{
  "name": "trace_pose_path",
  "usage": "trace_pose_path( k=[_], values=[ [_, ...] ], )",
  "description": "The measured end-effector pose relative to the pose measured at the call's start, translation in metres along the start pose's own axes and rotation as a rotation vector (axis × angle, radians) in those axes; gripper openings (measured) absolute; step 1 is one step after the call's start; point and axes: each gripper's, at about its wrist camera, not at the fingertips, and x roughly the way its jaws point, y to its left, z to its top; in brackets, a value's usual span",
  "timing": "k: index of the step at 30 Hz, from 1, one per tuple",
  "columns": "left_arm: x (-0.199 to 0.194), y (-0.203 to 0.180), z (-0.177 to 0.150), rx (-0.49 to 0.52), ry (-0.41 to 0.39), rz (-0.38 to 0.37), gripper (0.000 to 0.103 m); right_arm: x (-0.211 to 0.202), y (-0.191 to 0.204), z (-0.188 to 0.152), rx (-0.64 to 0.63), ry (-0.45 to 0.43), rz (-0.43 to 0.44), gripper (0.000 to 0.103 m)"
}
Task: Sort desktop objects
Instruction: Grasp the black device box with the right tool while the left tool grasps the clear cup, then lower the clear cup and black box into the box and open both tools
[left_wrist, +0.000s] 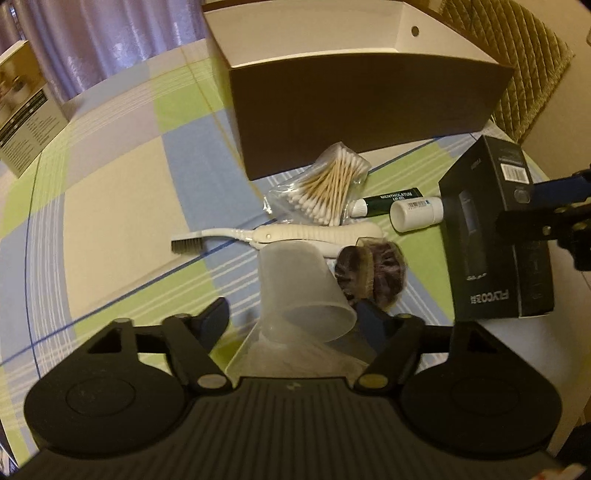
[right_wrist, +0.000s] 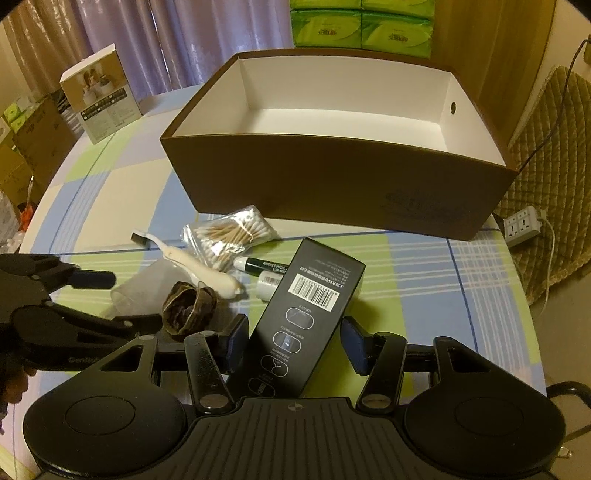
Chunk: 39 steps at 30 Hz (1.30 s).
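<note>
The desk (right_wrist: 424, 266) wears a checked cloth of green, blue, lilac and cream. Toward its far side stands a big brown cardboard box (right_wrist: 332, 177), open-topped, with a bare white interior. A smaller printed carton (right_wrist: 101, 96) stands upright near the far left edge, well apart from everything else.

Just in front of the big box lies the clutter. A black shaver box (right_wrist: 310, 321) with a white barcode label sits between the fingers of the right gripper (right_wrist: 293, 343); its jaws are spread, and a gap shows on the right side between pad and carton, so it is not clamped. The left gripper (left_wrist: 299, 317) is also open, its fingers on either side of a translucent plastic cup (left_wrist: 299, 291) lying on its side. Touching the cup is a dark brown velvet scrunchie (left_wrist: 373, 277).

Beyond these lies a cream-handled brush (left_wrist: 280, 236), then a clear bag of cotton swabs (left_wrist: 325, 188) close to the big box. Beside the bag rest a green Mentholatum lip balm (left_wrist: 388, 201) and a small white bottle (left_wrist: 415, 214), next to the shaver box.
</note>
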Motion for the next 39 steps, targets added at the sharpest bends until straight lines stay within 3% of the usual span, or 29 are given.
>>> trace_pose_path(
  k=[4, 9, 17, 21, 30, 39],
  values=[
    [0.009, 0.001, 0.007, 0.026, 0.014, 0.011, 0.057, 0.002, -0.001, 0.000, -0.021, 0.008, -0.037, 0.052],
    [0.024, 0.003, 0.014, 0.036, 0.042, 0.006, 0.051, 0.006, -0.005, 0.001, -0.012, 0.014, -0.020, 0.052],
    [0.028, 0.008, 0.017, 0.029, 0.035, 0.004, 0.050, 0.022, -0.005, -0.001, -0.019, 0.045, -0.036, 0.052],
    [0.018, 0.009, 0.015, 0.019, 0.013, 0.001, 0.050, 0.025, -0.007, -0.004, -0.046, 0.054, -0.050, 0.040],
    [-0.003, 0.010, 0.012, -0.027, -0.020, -0.003, 0.050, 0.006, -0.020, -0.012, -0.043, 0.025, -0.007, 0.040],
    [-0.036, -0.005, 0.020, -0.033, -0.103, -0.029, 0.050, -0.028, -0.035, -0.007, -0.037, -0.040, 0.019, 0.040]
  ],
)
